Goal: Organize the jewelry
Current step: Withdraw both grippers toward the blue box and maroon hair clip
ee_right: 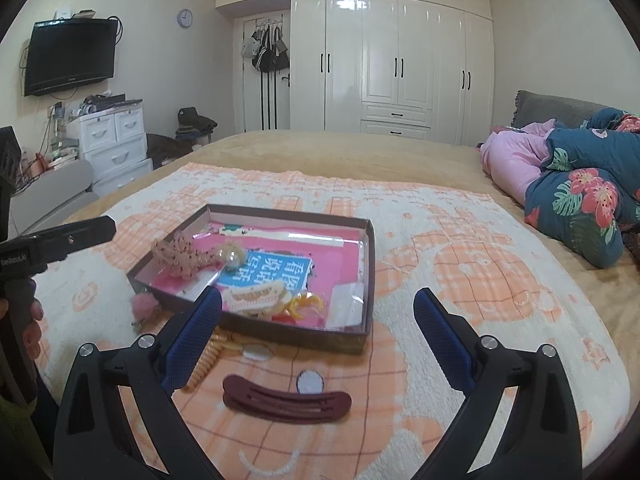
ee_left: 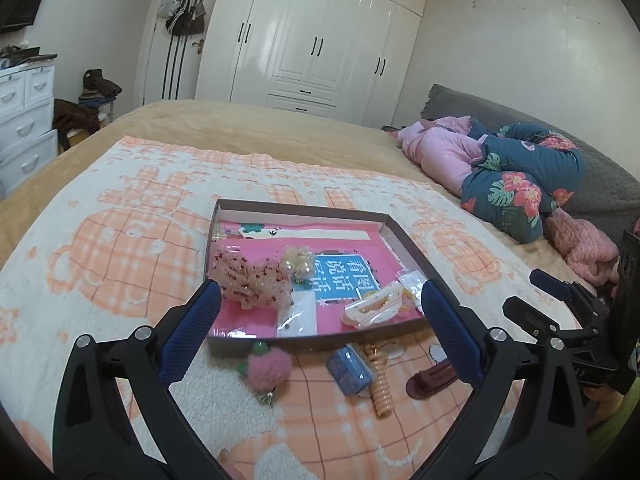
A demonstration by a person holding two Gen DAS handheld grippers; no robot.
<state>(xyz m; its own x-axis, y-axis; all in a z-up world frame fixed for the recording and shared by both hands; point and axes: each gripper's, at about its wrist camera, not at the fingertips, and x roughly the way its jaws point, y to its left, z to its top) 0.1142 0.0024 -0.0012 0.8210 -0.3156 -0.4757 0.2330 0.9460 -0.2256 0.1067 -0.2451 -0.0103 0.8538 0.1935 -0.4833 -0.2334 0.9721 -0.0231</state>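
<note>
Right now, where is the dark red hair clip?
The hair clip lies on the blanket outside the box, in front of its near wall. In the right wrist view it sits low and central, with the orange coil tie to its left.

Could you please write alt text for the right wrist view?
The open right tool hovers over a dark red hair clip lying on an orange-and-white blanket, just before a shallow box holding a cream claw clip and other accessories. An orange spiral hair tie lies beside the box.
</note>
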